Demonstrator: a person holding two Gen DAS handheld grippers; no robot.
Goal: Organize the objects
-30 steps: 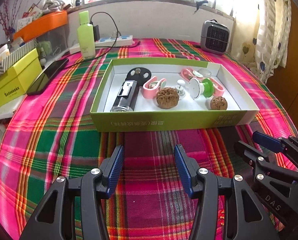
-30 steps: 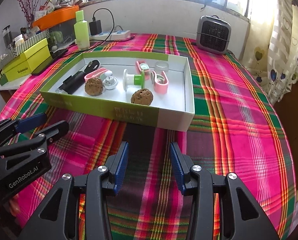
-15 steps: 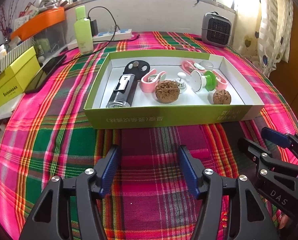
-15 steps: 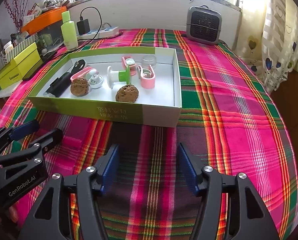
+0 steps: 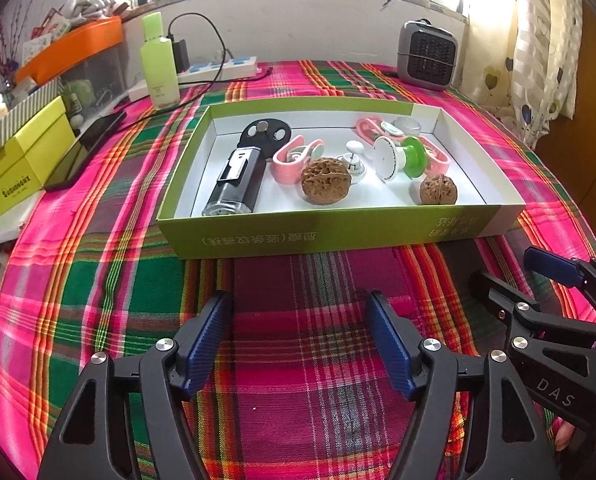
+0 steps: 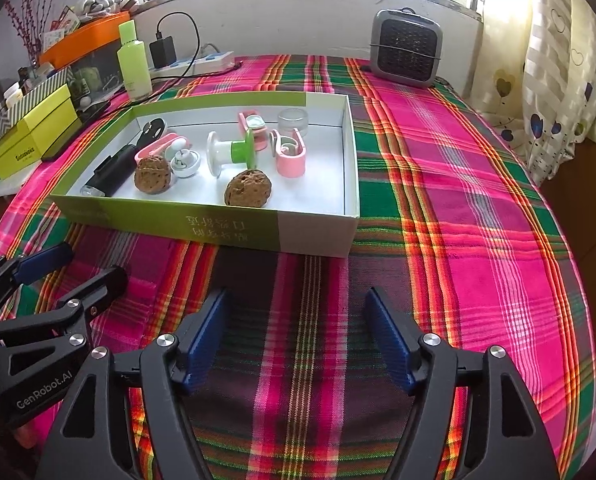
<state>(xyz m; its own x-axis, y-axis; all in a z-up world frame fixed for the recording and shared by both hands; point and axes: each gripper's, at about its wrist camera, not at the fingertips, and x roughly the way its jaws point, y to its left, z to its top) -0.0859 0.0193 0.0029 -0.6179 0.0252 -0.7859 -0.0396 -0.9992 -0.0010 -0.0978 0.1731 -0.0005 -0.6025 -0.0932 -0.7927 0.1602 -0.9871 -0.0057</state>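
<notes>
Left wrist view: yellow-green box (image 5: 22,160) is sitting at the far left edge, with a green bottle (image 5: 158,66) standing behind it by the power strip (image 5: 222,69). Shallow green tray (image 5: 337,232) is resting mid-table on the plaid cloth (image 5: 98,280). Inside it, from left: black cylinder device (image 5: 236,178), pink clip (image 5: 294,156), large walnut (image 5: 325,180), white-and-green spool (image 5: 399,154), small walnut (image 5: 437,190). Grey heater (image 5: 427,54) is standing at the far right. Left gripper (image 5: 299,340) is hovering over bare cloth short of the tray, jaws opening, nothing between them. Right gripper (image 6: 298,340) is doing likewise, jaws opening wide and empty.
</notes>
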